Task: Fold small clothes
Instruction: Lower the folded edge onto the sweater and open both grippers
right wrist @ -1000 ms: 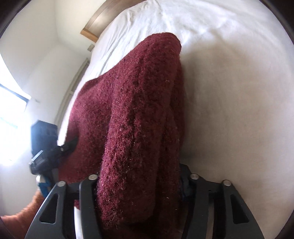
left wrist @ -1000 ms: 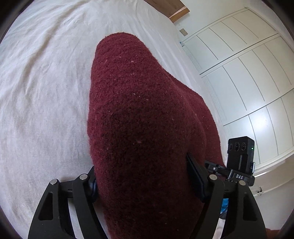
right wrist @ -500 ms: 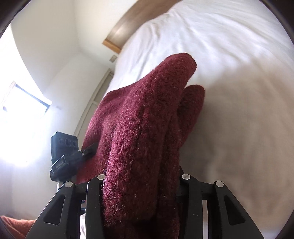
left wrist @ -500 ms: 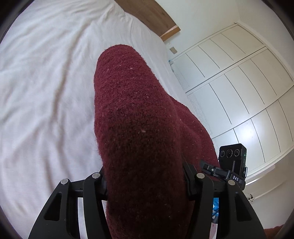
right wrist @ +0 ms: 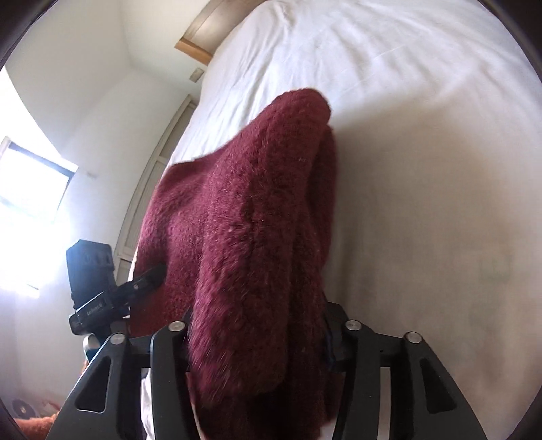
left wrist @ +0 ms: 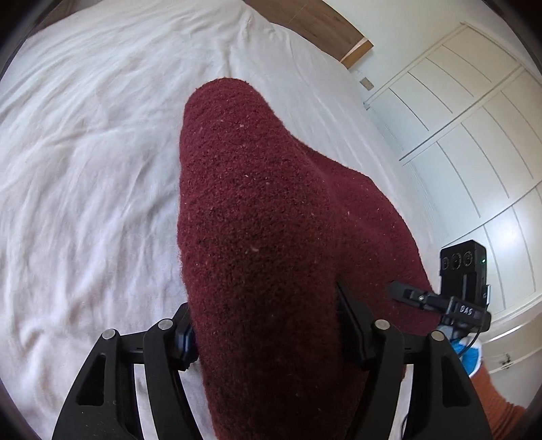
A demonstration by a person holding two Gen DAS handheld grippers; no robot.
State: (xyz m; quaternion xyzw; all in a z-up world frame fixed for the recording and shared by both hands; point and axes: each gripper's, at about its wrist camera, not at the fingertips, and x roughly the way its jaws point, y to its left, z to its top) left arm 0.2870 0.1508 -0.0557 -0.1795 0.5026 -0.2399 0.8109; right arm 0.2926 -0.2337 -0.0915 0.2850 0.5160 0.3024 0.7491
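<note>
A dark red fuzzy knit garment hangs bunched over the white bed, stretched between both grippers. My left gripper has the thick knit filling the gap between its pads; its jaws are opening, with the pads still against the cloth. In the right wrist view the same garment drapes forward in a folded roll. My right gripper also has its pads against the knit while its jaws are opening. Each view shows the other gripper's black camera block beside the cloth.
A white rumpled sheet covers the bed under the garment. A wooden headboard stands at the far end, white panelled wardrobe doors to one side, a bright window to the other. An orange sleeve shows low right.
Both grippers carried the garment across the bed, bringing more of the headboard end into view. Each pair of jaws narrowed on the knit half a second ago and now stands wider.
</note>
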